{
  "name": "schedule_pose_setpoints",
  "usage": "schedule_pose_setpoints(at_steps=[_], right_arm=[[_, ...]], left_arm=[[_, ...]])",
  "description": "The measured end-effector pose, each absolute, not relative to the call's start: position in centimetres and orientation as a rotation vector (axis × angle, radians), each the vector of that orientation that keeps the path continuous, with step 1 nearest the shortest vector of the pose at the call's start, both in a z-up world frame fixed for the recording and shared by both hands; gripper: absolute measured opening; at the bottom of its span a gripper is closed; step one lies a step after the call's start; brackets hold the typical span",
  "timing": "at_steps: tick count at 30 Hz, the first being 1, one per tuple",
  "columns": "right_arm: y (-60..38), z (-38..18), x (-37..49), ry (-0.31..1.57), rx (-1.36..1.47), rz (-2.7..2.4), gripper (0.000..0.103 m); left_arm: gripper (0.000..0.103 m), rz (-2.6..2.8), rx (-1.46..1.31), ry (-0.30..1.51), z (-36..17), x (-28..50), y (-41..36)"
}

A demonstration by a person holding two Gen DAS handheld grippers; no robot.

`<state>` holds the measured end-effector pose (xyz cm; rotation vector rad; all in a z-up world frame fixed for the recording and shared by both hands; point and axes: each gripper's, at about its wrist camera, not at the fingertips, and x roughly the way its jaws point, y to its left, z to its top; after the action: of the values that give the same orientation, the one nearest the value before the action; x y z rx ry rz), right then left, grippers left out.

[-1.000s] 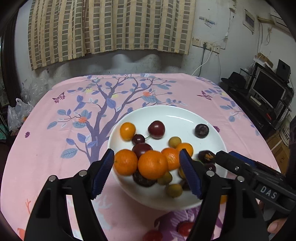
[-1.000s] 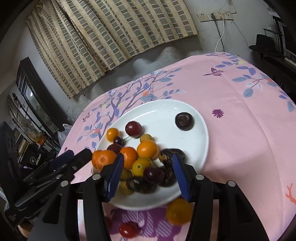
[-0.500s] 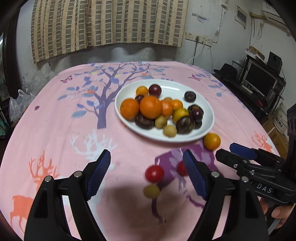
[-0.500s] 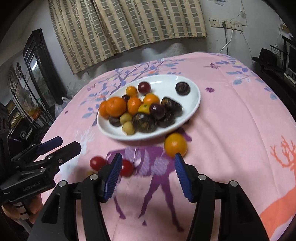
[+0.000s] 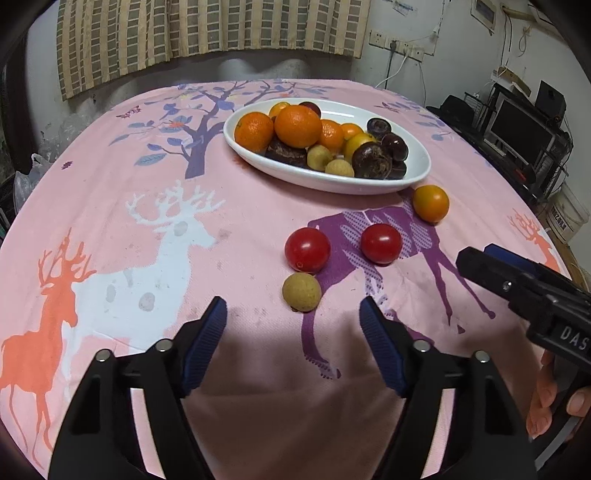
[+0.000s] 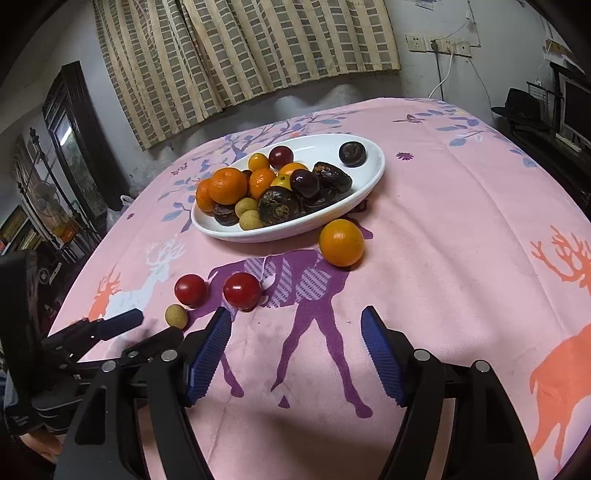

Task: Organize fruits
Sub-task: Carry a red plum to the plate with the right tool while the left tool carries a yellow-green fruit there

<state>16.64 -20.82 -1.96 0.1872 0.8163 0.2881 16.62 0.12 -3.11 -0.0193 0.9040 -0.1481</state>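
A white oval plate point(image 5: 332, 182) point(image 6: 258, 233) piled with oranges, dark plums and longans sits mid-table. On the cloth in front of it lie two cherry tomatoes point(image 5: 307, 250) point(image 5: 381, 243), a small orange fruit point(image 5: 430, 203) point(image 6: 341, 242) and a longan point(image 5: 301, 292) point(image 6: 176, 315). My left gripper point(image 5: 292, 303) point(image 6: 159, 325) hovers low just behind the longan, its jaws closing with nothing pressed between them. My right gripper point(image 6: 295, 314) point(image 5: 476, 254) is near the purple deer print, jaws opening and empty, with one tomato point(image 6: 242, 291) just ahead of its left finger.
A pink tablecloth point(image 5: 147, 229) with deer and tree prints covers the round table. A checked curtain point(image 5: 207, 33) hangs behind it. A monitor and shelves point(image 5: 524, 129) stand to the right, and a dark cabinet point(image 6: 74, 140) to the left. A person's hand point(image 5: 543, 402) holds the right gripper.
Both grippers drew back from over the plate toward the table's near side and sank lower. The loose fruits came into view ahead of them. The right jaws stand wider.
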Motion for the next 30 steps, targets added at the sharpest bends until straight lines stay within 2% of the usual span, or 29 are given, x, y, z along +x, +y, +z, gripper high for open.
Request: schedule_pose_setpoints(at_steps=[2, 6, 9, 10, 15, 22, 26, 29, 30], right_arm=[[-20.9, -2.2, 16.8, 0.826, 0.193, 0.293, 0.074], [-20.6, -2.2, 16.8, 0.829, 0.187, 0.309, 0.074], [-20.2, -2.1, 16.5, 0.824, 0.167, 0.318, 0.074], [-19.9, -2.1, 16.4, 0.826, 0.154, 0.319, 0.074], [-17.9, -1.7, 16.3, 0.825, 0.003, 0.291, 0.074], [-14.0, -2.5, 18.1, 0.874, -0.169, 0.312, 0.071], [-12.8, -3.3, 20.2, 0.913, -0.183, 0.307, 0.05], [-12.2, -3.7, 21.2, 0.913, -0.192, 0.297, 0.044], [-12.0, -3.7, 21.3, 0.91, -0.188, 0.307, 0.033]], left_arm=[[0.059, -0.151, -0.031, 0.93, -3.7, 17.0, 0.2], [0.052, -0.136, -0.01, 0.914, -3.9, 17.6, -0.1], [0.025, -0.142, -0.002, 0.904, -3.8, 17.7, -0.2], [0.023, -0.152, -0.006, 0.914, -3.6, 17.6, -0.2], [0.023, -0.138, 0.057, 0.857, -2.1, 16.4, -0.3], [0.023, -0.146, 0.026, 0.883, -2.3, 16.8, 1.0], [0.023, -0.137, 0.024, 0.883, -2.5, 17.2, 1.5], [0.023, -0.138, 0.024, 0.878, -2.3, 17.2, 1.7], [0.023, -0.141, 0.017, 0.873, -2.2, 17.2, 1.9]])
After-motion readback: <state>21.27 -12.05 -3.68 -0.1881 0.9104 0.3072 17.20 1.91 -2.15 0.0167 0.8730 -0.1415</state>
